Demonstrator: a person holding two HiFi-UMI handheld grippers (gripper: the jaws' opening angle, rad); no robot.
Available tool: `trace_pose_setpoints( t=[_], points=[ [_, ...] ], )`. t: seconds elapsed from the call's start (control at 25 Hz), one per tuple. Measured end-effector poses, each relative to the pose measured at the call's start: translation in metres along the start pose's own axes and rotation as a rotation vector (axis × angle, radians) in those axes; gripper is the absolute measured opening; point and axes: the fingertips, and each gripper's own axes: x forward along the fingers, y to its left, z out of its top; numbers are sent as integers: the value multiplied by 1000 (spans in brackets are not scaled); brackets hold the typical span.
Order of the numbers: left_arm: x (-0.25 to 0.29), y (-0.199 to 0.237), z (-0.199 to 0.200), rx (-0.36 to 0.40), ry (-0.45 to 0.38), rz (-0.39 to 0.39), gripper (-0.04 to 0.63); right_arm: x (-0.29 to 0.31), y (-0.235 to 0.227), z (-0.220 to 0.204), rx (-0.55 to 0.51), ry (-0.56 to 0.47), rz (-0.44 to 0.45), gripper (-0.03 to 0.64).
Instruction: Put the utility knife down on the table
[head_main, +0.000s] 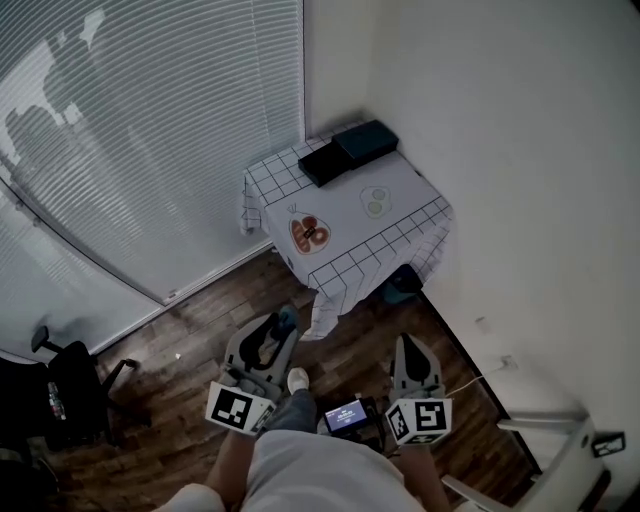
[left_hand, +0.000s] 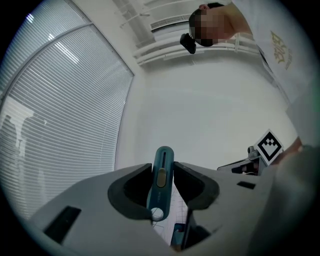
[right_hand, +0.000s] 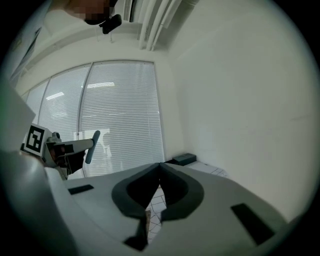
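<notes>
**Utility knife (left_hand: 161, 180) clamped in left gripper (head_main: 278, 328), table (head_main: 400, 190) well apart**

The left gripper's 2 jaws press on the teal knife from both sides. Its body stands upright between them, with the rounded end rising above the jaws and the yellowish slider facing the camera. In the head view the knife is held low over the wooden floor (head_main: 190, 350), well short of the table with the grid-patterned cloth, where 2 dark boxes (head_main: 350, 152), a plate (head_main: 310, 232) with something reddish and a small pale dish (head_main: 376, 202) lie. The right gripper (head_main: 412, 348) sits alongside — jaws closed tip to tip, nothing between them
</notes>
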Motion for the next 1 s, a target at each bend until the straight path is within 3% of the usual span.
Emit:
trace_pose_setpoints(
  t=[0.56, 1.0],
  points=[
    [57, 74, -5, -23, 4, -27, 143, 85, 9, 10, -1, 17, -10, 8],
    [88, 107, -20, -40, 36, -74, 143, 114, -1, 8, 8, 33, -85, 8]
  ],
)
